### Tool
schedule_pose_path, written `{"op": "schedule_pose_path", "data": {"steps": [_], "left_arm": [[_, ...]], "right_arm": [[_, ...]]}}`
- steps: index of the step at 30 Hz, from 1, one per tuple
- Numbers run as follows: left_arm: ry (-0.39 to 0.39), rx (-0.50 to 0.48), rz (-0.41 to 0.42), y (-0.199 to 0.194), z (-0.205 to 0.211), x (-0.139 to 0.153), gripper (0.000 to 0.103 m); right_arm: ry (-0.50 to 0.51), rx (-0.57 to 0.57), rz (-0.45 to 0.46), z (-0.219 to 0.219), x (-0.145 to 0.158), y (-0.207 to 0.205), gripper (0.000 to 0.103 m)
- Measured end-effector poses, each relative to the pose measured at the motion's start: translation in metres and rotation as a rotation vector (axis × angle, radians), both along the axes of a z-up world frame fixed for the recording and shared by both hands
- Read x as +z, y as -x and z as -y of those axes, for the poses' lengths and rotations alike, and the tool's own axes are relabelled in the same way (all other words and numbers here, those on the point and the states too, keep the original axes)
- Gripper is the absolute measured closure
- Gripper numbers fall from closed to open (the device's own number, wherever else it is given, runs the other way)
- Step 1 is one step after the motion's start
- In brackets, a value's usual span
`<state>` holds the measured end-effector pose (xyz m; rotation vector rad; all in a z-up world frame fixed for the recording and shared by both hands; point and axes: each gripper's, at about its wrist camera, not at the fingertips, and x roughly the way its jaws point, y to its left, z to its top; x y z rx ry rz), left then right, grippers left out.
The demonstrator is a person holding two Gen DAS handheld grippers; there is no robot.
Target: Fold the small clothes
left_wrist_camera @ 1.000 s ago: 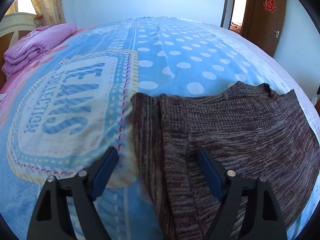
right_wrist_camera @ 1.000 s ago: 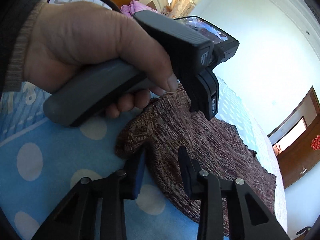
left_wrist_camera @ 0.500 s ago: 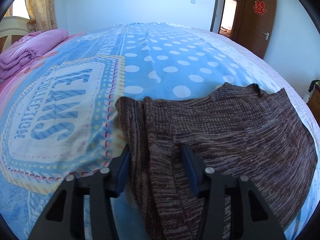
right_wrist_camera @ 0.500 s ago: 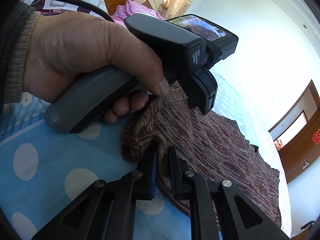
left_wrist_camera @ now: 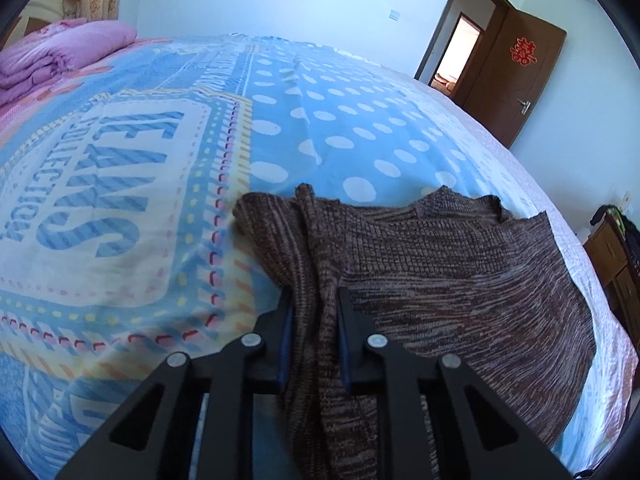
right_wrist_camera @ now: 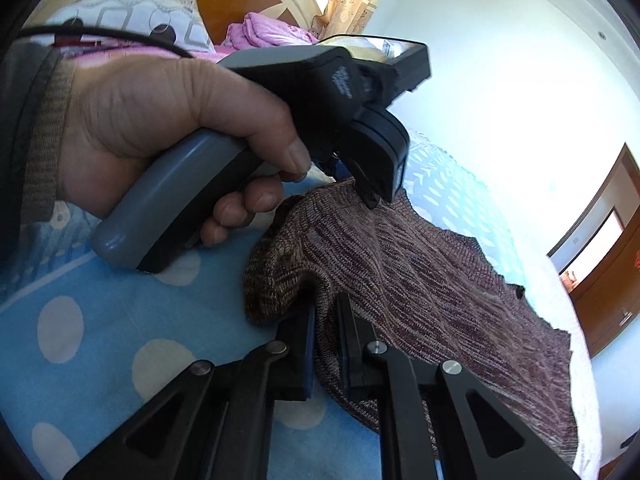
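Note:
A brown knitted sweater [left_wrist_camera: 448,272] lies spread on the blue bedspread [left_wrist_camera: 120,184], its left part folded in a strip. My left gripper [left_wrist_camera: 314,304] is shut on that folded edge of the sweater and lifts it slightly. In the right wrist view my right gripper [right_wrist_camera: 326,312] is shut on a bunched edge of the same sweater [right_wrist_camera: 420,280]. The left gripper [right_wrist_camera: 372,196], held by a hand [right_wrist_camera: 160,128], pinches the cloth just beyond it.
Folded pink bedding [left_wrist_camera: 60,48] lies at the head of the bed, by a wooden headboard [right_wrist_camera: 224,4]. A brown door [left_wrist_camera: 516,76] stands open at the far right. A dark cabinet [left_wrist_camera: 616,256] stands beside the bed's right edge.
Both grippers have closed from open onto the sweater's edge. The cloth has bunched up between the fingers and lifted a little.

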<state>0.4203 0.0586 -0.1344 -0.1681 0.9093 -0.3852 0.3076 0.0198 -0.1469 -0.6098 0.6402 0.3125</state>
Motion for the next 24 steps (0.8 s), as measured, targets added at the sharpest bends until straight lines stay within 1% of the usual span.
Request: {"op": "schedule_pose_path", "data": {"steps": [3, 5, 9, 11, 13, 16, 17, 20, 24], "left_arm": [[0.027, 0.017, -0.022, -0.001, -0.003, 0.0, 0.086], [0.045, 0.032, -0.051, -0.002, -0.002, 0.004, 0.087], [0.055, 0.037, -0.087, -0.002, 0.002, 0.015, 0.088], [0.072, 0.032, -0.086, 0.0, 0.003, 0.024, 0.088], [0.091, 0.017, -0.086, 0.002, 0.005, 0.032, 0.088], [0.1, -0.013, -0.067, 0.007, 0.016, 0.05, 0.088], [0.099, -0.019, -0.063, 0.008, 0.019, 0.054, 0.088], [0.103, -0.048, -0.039, 0.013, 0.037, 0.073, 0.088], [0.112, -0.079, -0.016, 0.016, 0.062, 0.095, 0.088]], "right_arm": [[-0.04, -0.004, -0.009, 0.01, 0.002, -0.007, 0.095], [-0.069, -0.002, -0.01, 0.015, 0.005, -0.008, 0.095], [-0.155, -0.004, -0.016, 0.029, 0.017, -0.009, 0.095], [-0.209, -0.012, -0.022, 0.038, 0.024, -0.007, 0.095], [-0.284, -0.029, -0.042, 0.051, 0.032, -0.01, 0.095], [-0.39, -0.064, -0.075, 0.075, 0.042, -0.015, 0.095], [-0.41, -0.071, -0.079, 0.08, 0.044, -0.015, 0.095], [-0.476, -0.095, -0.087, 0.101, 0.052, -0.015, 0.095], [-0.592, -0.133, -0.097, 0.135, 0.066, -0.017, 0.095]]}}
